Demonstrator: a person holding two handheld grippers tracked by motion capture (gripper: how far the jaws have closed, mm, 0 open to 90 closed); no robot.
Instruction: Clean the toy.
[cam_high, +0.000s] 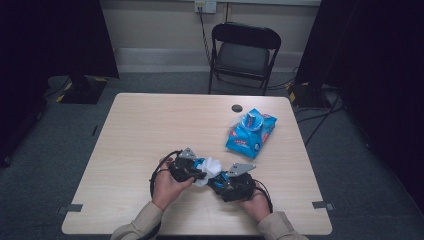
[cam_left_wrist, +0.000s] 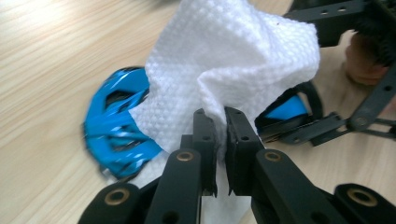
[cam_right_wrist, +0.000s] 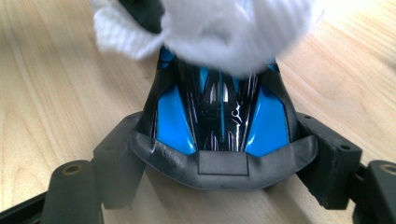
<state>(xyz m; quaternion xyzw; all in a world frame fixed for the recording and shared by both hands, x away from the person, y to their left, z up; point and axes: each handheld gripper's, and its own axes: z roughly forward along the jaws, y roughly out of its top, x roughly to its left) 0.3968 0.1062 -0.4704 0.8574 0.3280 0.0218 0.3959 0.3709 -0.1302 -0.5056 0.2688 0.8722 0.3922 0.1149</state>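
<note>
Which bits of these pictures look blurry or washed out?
High view: the room's sides are dark and the table evenly lit. Left gripper view: the blue toy car is smeared while the wipe is crisp. Right gripper view: the wipe is soft and overexposed.

Blue wipes pack (cam_high: 250, 132), folding chair (cam_high: 243, 52)

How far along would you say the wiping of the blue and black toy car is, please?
Done: a white textured wipe is out of the blue wipes pack. In hand: the left claw pinches the wipe against the blue and black toy car, which the right claw clamps by its sides. Left, probably: the uncovered bodywork.
</note>
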